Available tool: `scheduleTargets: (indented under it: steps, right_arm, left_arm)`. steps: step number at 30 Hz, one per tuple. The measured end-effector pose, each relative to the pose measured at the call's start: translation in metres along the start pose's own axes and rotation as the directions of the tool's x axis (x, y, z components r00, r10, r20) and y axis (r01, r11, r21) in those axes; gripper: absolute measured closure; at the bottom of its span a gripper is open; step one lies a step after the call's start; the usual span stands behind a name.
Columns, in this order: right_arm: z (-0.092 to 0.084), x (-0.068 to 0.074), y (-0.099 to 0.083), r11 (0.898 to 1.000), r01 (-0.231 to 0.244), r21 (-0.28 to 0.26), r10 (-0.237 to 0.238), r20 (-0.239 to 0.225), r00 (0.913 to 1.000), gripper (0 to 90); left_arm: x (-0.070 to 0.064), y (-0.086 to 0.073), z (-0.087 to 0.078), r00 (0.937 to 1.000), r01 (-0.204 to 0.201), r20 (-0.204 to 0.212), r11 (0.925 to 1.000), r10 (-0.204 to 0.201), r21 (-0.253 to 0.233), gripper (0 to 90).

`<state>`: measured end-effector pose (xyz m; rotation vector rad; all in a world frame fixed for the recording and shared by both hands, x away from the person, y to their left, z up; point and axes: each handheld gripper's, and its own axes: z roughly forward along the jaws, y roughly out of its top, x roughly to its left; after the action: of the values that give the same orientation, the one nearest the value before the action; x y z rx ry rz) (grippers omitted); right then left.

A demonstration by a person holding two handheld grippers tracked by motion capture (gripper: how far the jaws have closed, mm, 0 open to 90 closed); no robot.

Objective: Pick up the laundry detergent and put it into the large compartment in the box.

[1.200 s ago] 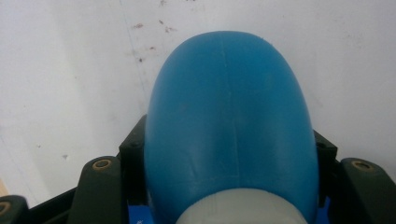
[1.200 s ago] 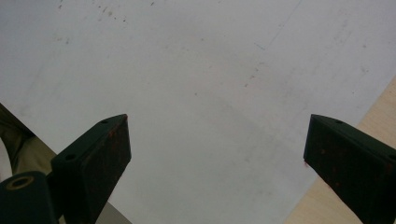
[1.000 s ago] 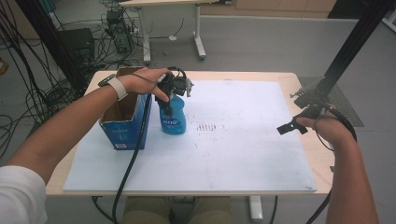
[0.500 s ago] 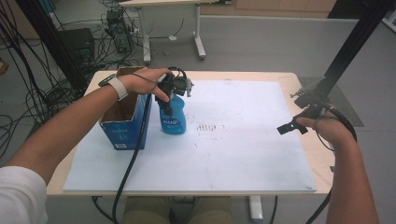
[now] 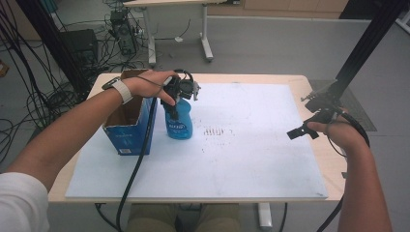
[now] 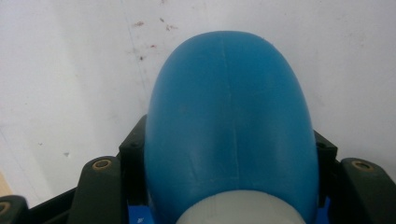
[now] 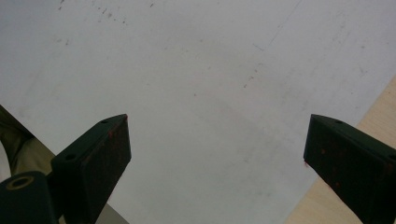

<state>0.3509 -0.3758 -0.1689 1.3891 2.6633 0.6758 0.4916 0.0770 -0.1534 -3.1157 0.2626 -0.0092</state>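
Observation:
A blue plastic bottle (image 5: pixel 179 123) with a pale cap stands upright on the white sheet (image 5: pixel 251 159), just right of an open blue cardboard box (image 5: pixel 129 126). My left gripper (image 5: pixel 178 99) comes down on the bottle's upper part and is shut on it; in the left gripper view the blue bottle (image 6: pixel 229 126) sits wedged between the two black jaws. My right gripper (image 5: pixel 302 131) hovers over the right edge of the sheet. Its jaws stand wide apart in the right gripper view, right gripper (image 7: pixel 217 149), with bare sheet between them.
The wooden table (image 5: pixel 333 169) shows as a strip around the sheet. Faint dark marks (image 5: pixel 215 131) dot the sheet right of the bottle. A black post (image 5: pixel 362 43) rises at the table's right rear. Cables and a second table's legs (image 5: pixel 205 34) lie beyond the far edge.

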Motion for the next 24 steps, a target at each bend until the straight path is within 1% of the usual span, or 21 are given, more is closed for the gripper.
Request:
scheduleTargets:
  steps: [24]
  right_arm:
    - [-0.0003, -0.0005, -0.0024, 1.0, -0.001, -0.001, 0.001, 0.0, 1.0, 7.1]
  left_arm:
    - [-0.0001, 0.0007, -0.0002, 1.0, 0.006, -0.001, 1.0, -0.006, 0.003, 37.9]
